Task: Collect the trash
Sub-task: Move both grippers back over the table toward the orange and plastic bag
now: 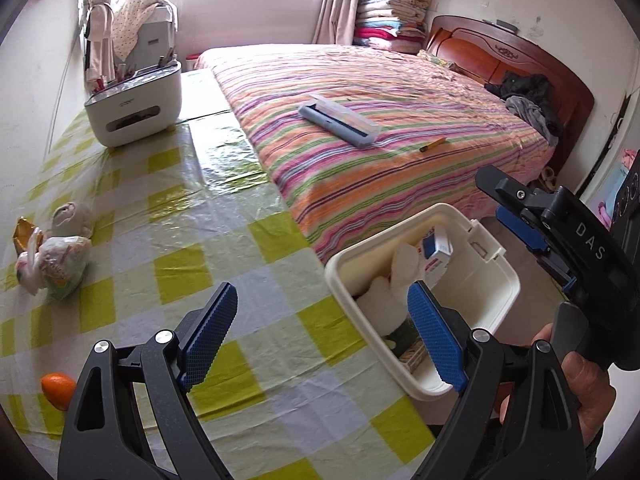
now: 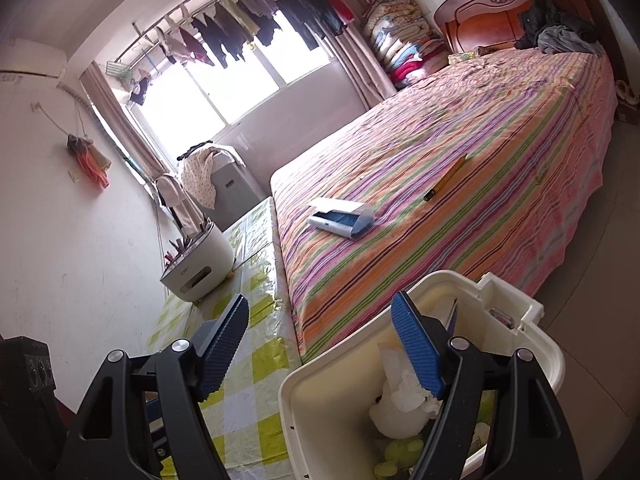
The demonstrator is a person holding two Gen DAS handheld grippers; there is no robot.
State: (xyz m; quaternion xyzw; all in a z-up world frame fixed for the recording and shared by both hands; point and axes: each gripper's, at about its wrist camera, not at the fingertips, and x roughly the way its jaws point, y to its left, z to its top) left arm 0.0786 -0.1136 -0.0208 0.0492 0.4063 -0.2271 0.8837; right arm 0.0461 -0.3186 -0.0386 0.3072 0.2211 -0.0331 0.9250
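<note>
1. The trash is split between two places. Part of it is already in the white bin at the right edge of the surface: I see crumpled tissue, a small carton and green scraps at the bottom.
2. What I judge still left lies at the far left of the surface: a knotted plastic bag, a grey-white wad just behind it and a crinkled gold wrapper beside it. An orange sits nearer me; whether it counts as trash I cannot tell.
3. So I put the task at partway, with the left-hand cluster not yet collected.
4. My left claw stands with its blue pads wide apart and nothing between them, pitched steeply down over the surface, its right pad hanging over the bin's near rim.
5. My right claw is also apart and empty, tilted less steeply, with its right pad above the bin's opening. In the left view I see a hand gripping its handle beyond the bin.
6. Further out, the striped bed carries a grey-blue case and a yellow pen-like item.
</note>
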